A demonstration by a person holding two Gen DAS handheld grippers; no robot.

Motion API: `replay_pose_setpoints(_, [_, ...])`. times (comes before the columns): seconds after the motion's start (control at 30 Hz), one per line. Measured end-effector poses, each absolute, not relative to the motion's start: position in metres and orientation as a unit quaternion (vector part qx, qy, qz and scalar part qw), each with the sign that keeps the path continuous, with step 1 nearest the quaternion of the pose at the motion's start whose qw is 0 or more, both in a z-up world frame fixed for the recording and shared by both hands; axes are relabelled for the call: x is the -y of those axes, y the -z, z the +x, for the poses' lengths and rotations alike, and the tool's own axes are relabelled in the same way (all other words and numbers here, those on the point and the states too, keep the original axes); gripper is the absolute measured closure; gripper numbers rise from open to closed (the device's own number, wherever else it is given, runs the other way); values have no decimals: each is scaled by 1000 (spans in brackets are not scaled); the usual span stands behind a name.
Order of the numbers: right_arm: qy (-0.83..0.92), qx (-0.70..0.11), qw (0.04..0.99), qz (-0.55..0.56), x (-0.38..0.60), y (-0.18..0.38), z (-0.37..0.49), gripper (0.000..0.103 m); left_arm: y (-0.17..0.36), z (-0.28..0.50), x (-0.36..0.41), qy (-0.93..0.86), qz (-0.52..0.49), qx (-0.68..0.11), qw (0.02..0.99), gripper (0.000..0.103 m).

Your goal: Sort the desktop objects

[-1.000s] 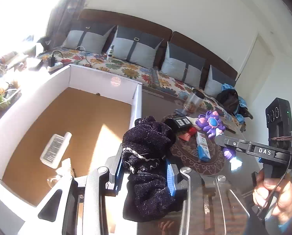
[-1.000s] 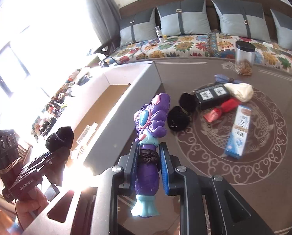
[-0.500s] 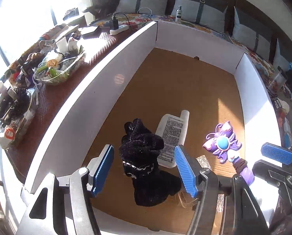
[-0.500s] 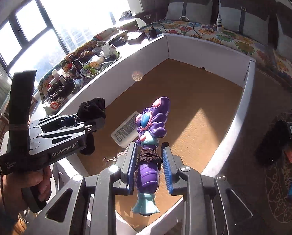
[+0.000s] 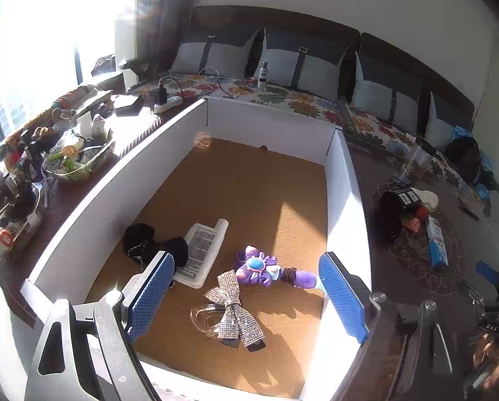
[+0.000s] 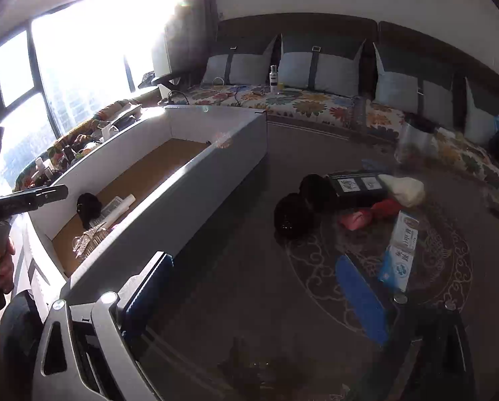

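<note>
The white box [image 5: 346,183] with a brown floor holds a black cloth [image 5: 142,242], a white tube [image 5: 202,254], a purple toy [image 5: 259,269] and a glittery bow clip [image 5: 232,314]. My left gripper [image 5: 246,297] is open and empty above the box's near end. My right gripper [image 6: 259,294] is open and empty over the dark table, beside the box [image 6: 196,180]. On the table lie a black cloth [image 6: 296,214], a black case [image 6: 356,185], a cream pouch [image 6: 403,188], a red item [image 6: 376,212] and a toothpaste box [image 6: 401,250].
A sofa [image 6: 316,100] with grey cushions runs along the back. A cluttered sideboard with bowls and bottles [image 5: 48,153] stands left of the box. A clear jar [image 6: 416,143] stands on the table's far side. My left gripper also shows in the right wrist view [image 6: 32,197].
Both grippers opened and let go: the black cloth and the purple toy now lie in the box. The right gripper moved back out over the table.
</note>
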State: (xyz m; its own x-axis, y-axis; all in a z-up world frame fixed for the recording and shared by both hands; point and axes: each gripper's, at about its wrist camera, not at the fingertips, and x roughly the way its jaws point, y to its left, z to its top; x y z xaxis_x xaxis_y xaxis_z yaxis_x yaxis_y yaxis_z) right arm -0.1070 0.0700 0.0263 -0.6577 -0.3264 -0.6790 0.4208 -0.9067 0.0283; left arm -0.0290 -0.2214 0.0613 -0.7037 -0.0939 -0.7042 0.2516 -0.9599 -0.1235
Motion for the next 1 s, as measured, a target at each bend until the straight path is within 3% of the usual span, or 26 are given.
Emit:
replay_pose_setpoints(0.1, [914, -90, 113, 379, -150, 14, -102, 4, -76, -24, 167, 928, 356, -102, 38, 15])
replay_pose_setpoints(0.23, [907, -44, 23, 417, -242, 54, -98, 5, -74, -29, 84, 926, 363, -93, -43, 14])
replay_pose_setpoints(0.33, [899, 31, -9, 438, -285, 55, -109, 4, -43, -46, 25, 907, 404, -86, -83, 12])
replay_pose_setpoints(0.47, [897, 25, -39, 440, -301, 58, -118, 5, 13, -72, -28, 890, 446, -48, -78, 12])
replay_pose_setpoints(0.63, [902, 10, -38, 430, -302, 62, -118, 4, 52, -105, -53, 883, 465, -31, -56, 12])
replay_pose_setpoints(1.0, [898, 2, -17, 439, -293, 75, -128, 4, 76, -132, -59, 890, 454, 8, -41, 12])
